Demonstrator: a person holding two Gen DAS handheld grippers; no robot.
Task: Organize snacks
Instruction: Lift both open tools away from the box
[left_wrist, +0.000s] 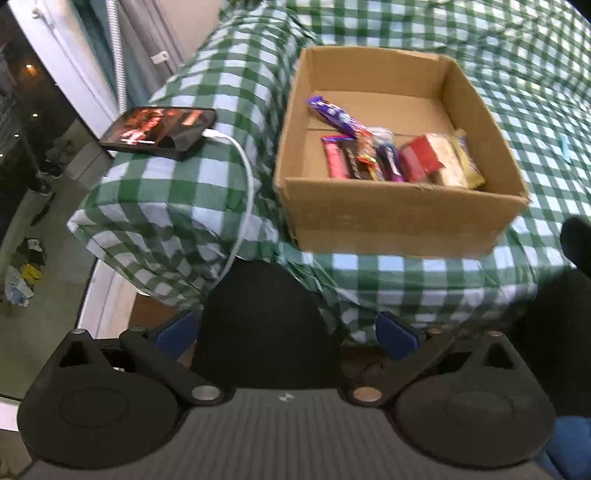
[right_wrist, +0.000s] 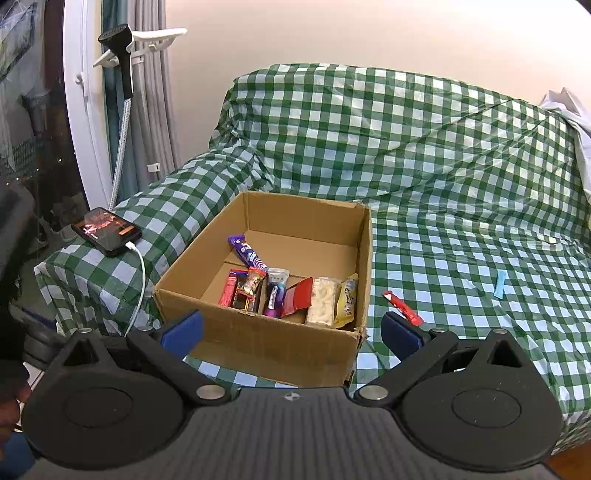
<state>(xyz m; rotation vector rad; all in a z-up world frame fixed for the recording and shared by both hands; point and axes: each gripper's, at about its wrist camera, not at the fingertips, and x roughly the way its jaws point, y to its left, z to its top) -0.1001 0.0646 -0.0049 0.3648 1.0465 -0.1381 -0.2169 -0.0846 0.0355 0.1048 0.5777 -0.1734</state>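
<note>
So there's a cardboard box sitting on a sofa covered in a green and white checked cloth, and most of the snacks are already in it: a purple wrapper leaning toward the back, then a row along the near wall with a pink bar, a red pouch, a pale white pack and a yellow packet. Two things are outside on the seat: a red bar lying just beside the box's right corner, and a small light blue piece well apart further right. The right gripper is spread wide with nothing between its blue pads, hovering in front of the box. The left gripper is released and empty too, low off the sofa's edge. A phone with a white cable plugged in rests on the armrest left of the box.
</note>
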